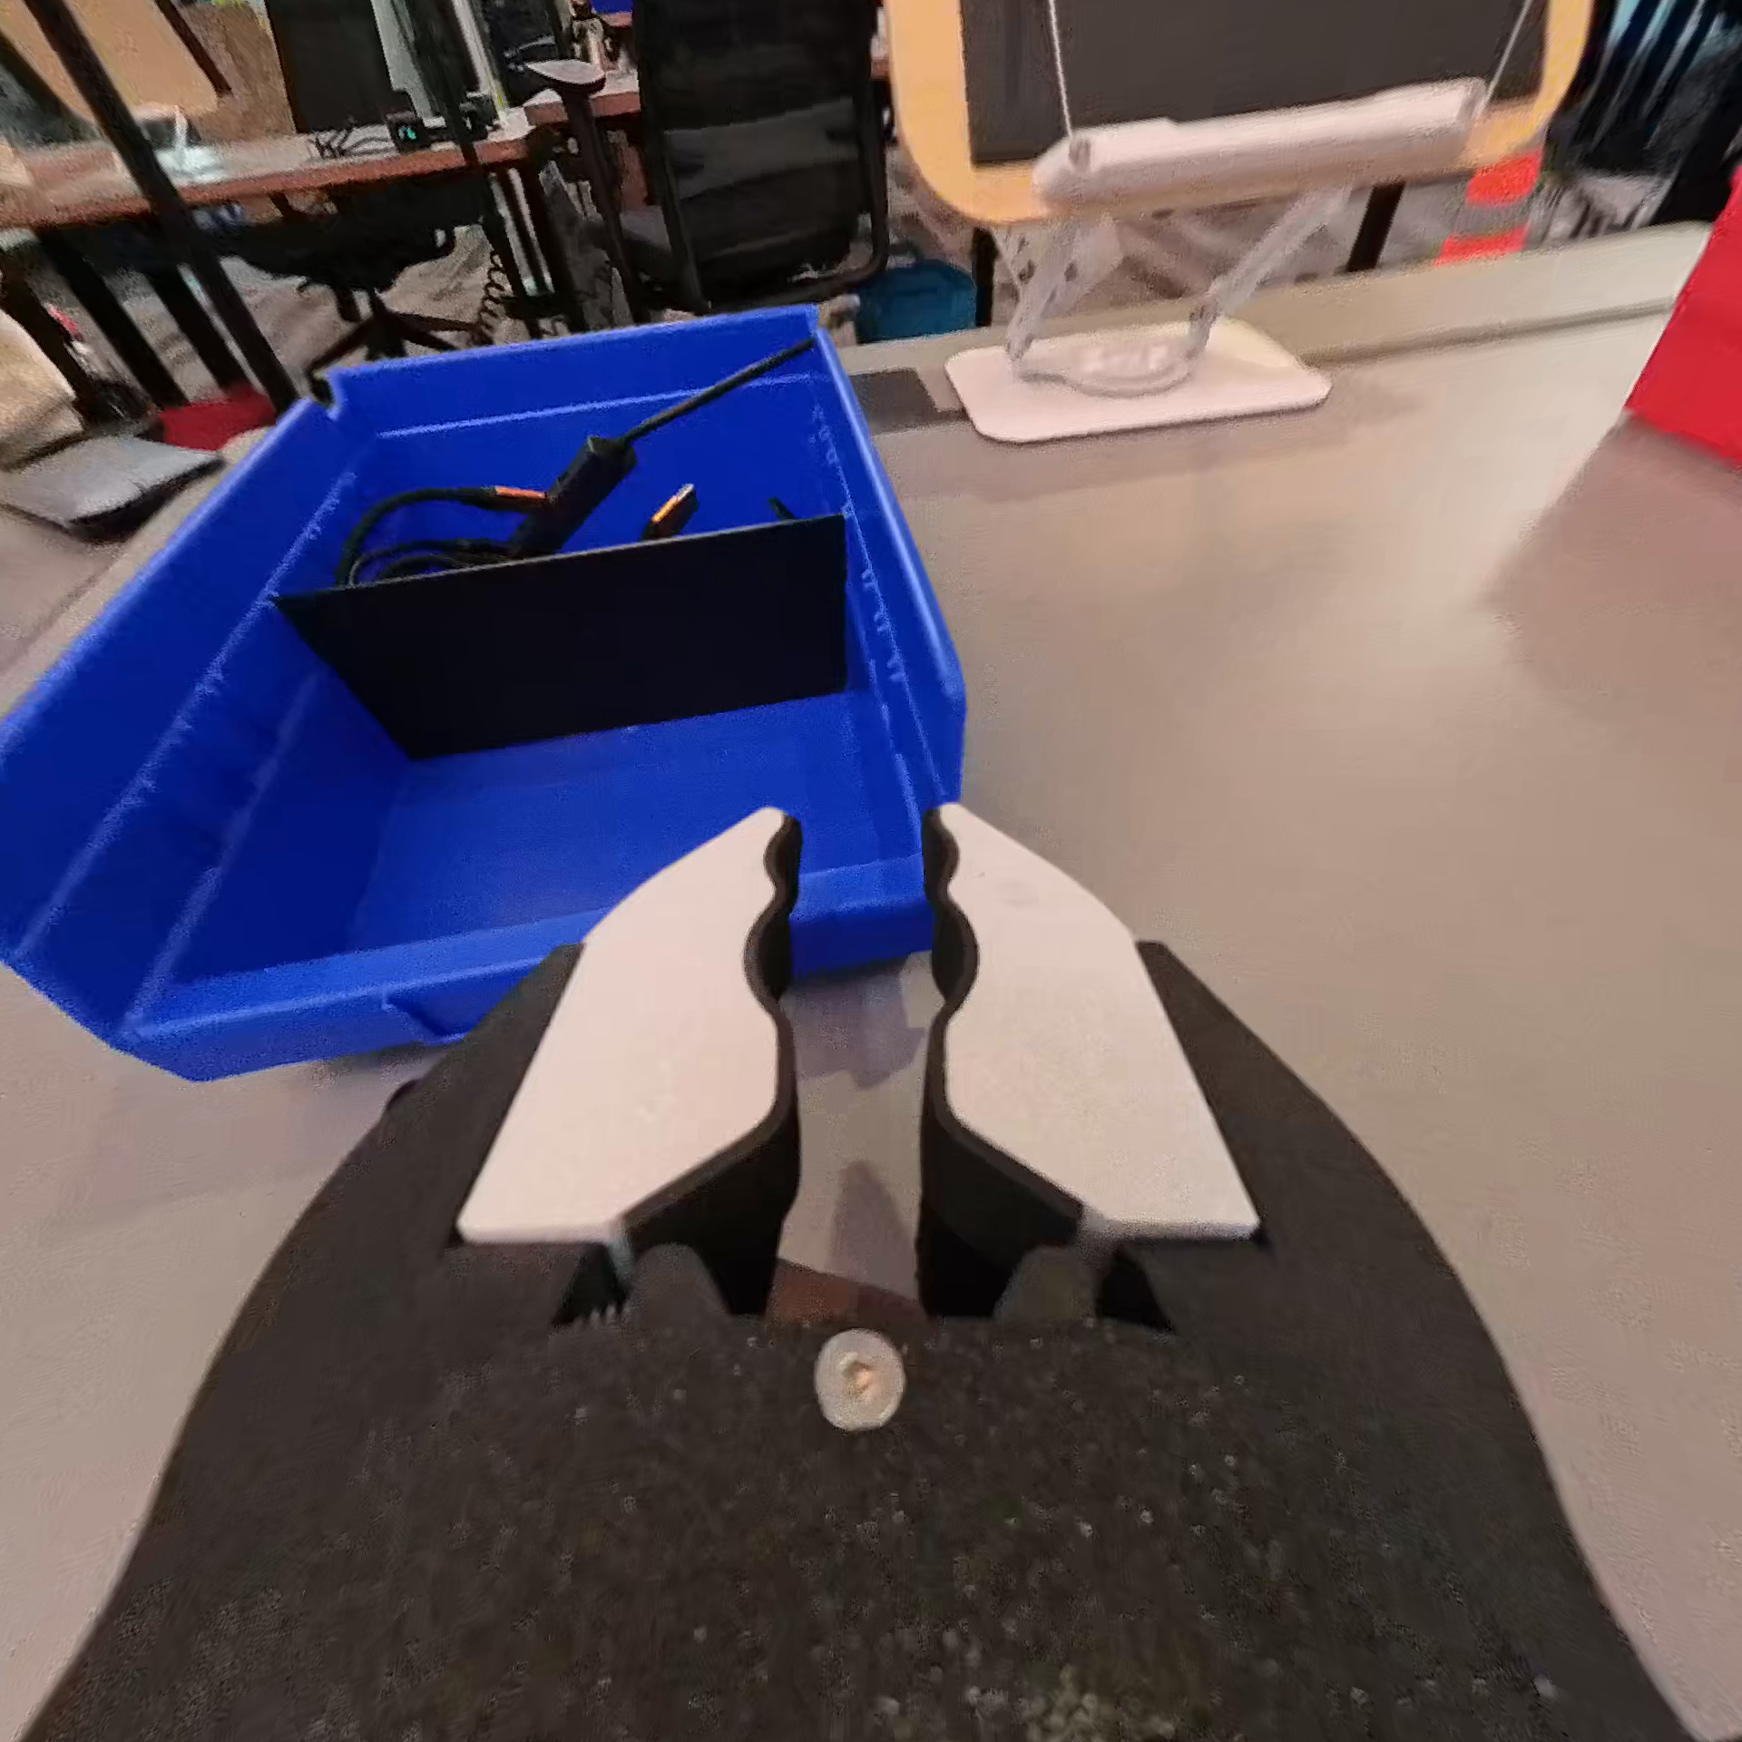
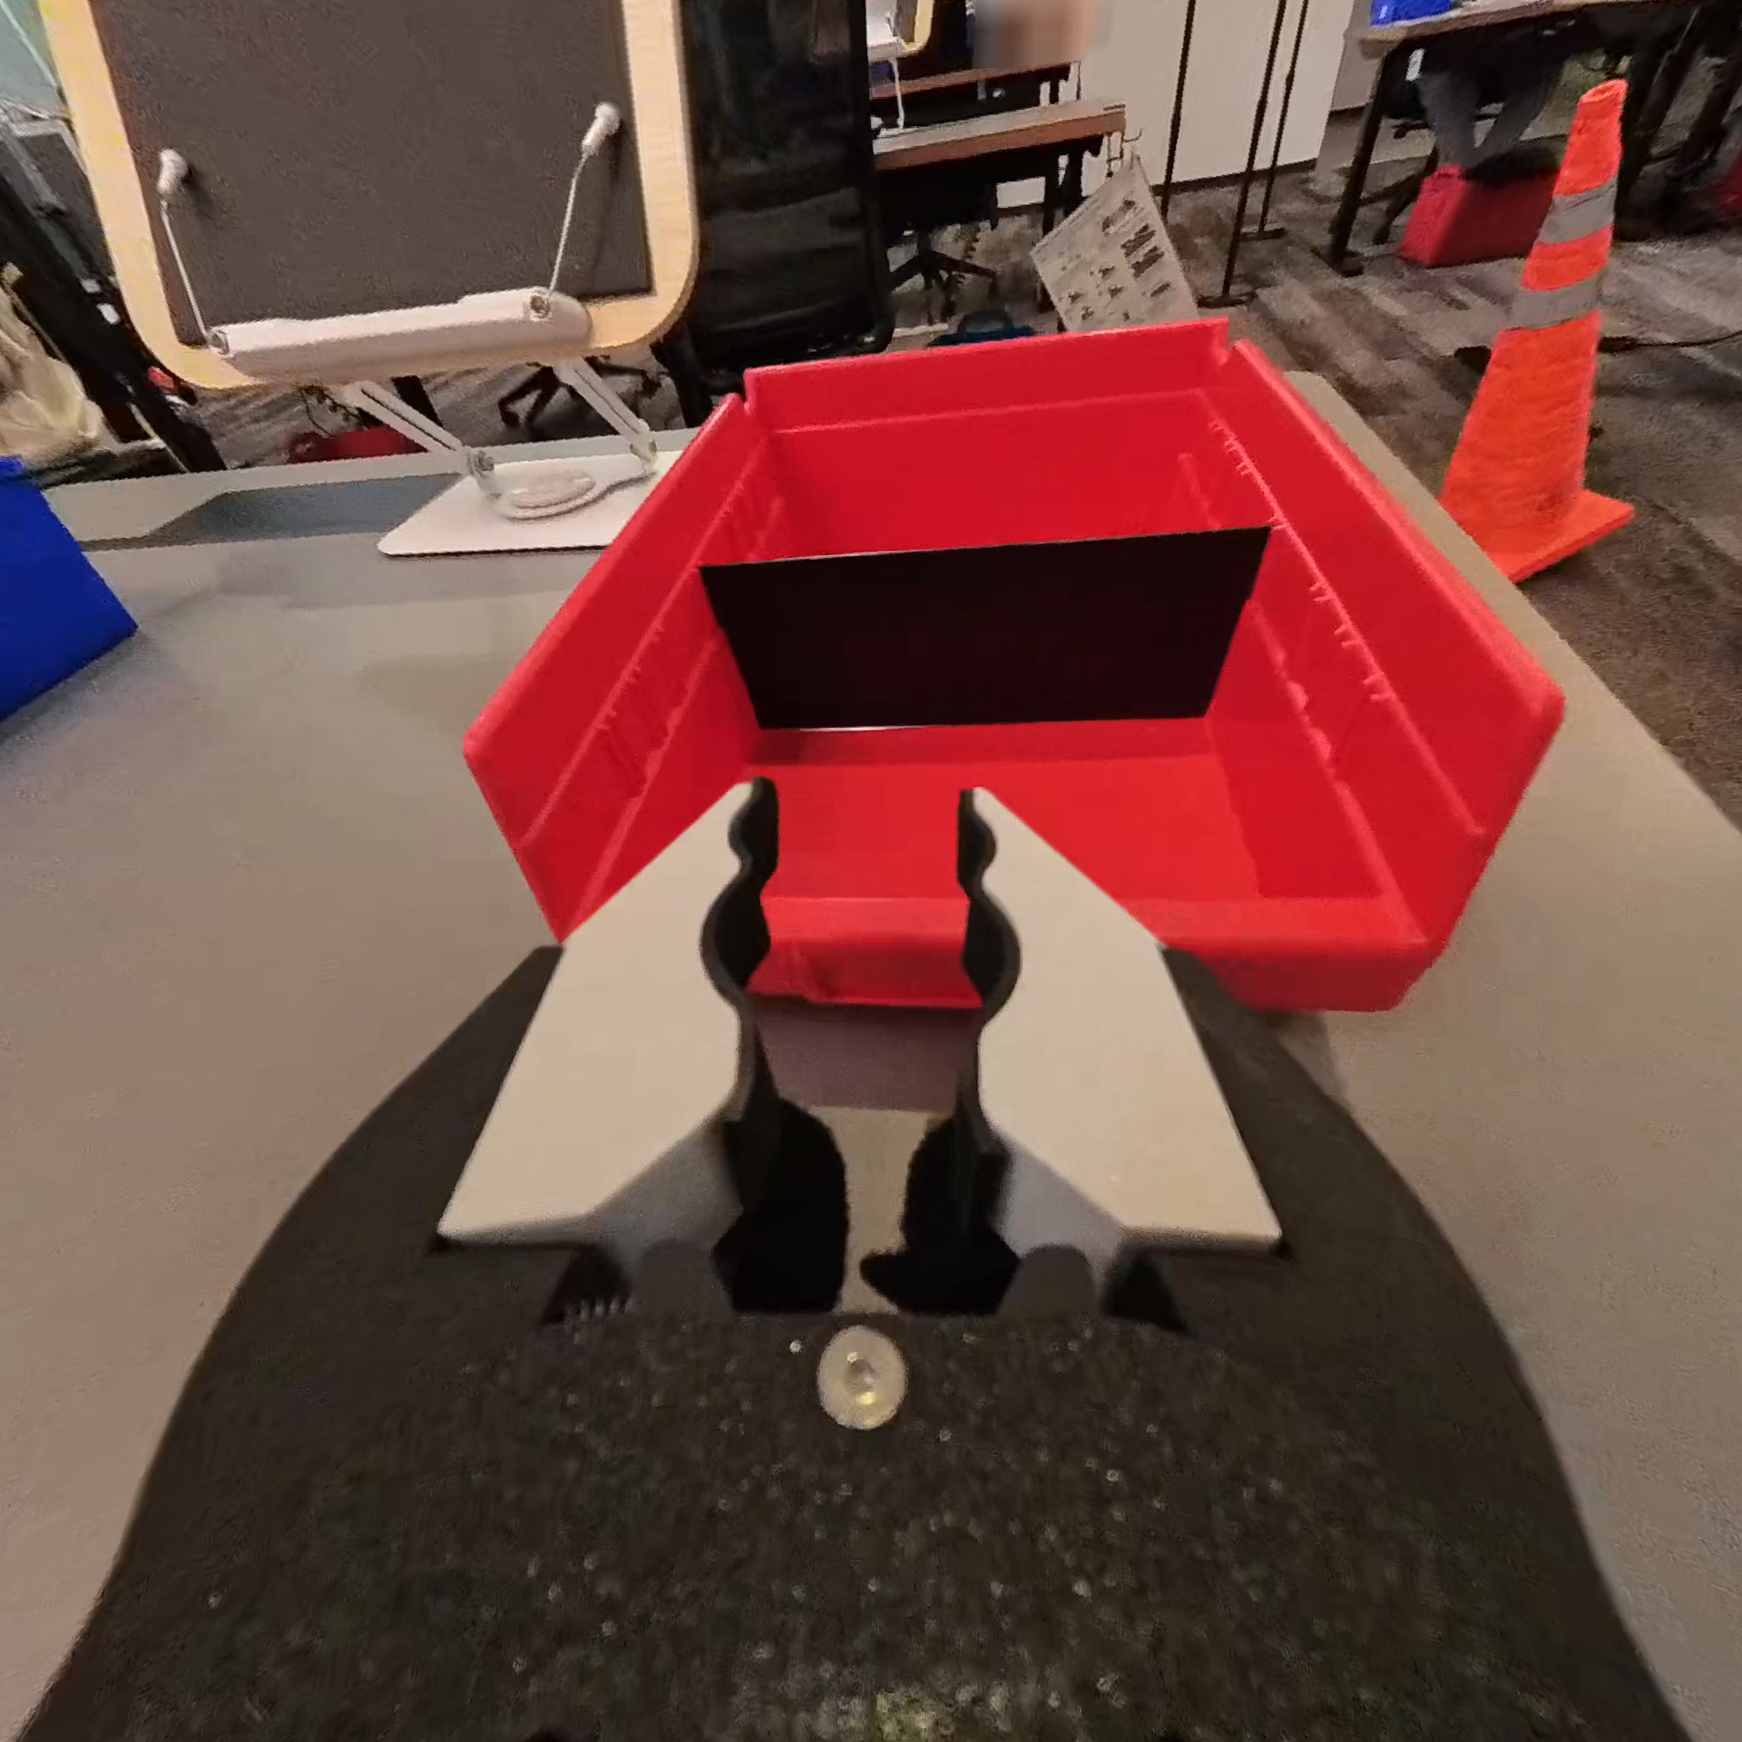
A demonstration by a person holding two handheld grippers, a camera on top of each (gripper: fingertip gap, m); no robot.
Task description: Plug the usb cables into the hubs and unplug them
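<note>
USB cables [image 1: 443,542] and probably hub [image 1: 575,490] lay tangled in blue bin's [image 1: 188,754] far compartment, behind black divider [image 1: 584,632]. Left gripper [image 1: 860,829] hung empty, jaws apart, near bin's right corner; right gripper [image 2: 867,801] gaped empty over red bin [image 2: 1414,660]. Risk: tangle dragged out together, fingers clipping divider.

Cables [image 1: 452,537] and hub [image 1: 575,490] behind divider [image 1: 575,641] in left bin [image 1: 141,754]; second bin [image 2: 1414,716] rightward

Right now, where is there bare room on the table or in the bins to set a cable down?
Free: the grey tabletop between the blue bin and the red bin; both bins' near compartments, before their black dividers. Crowded: the blue bin's far compartment, holding the USB cables and hub.
</note>
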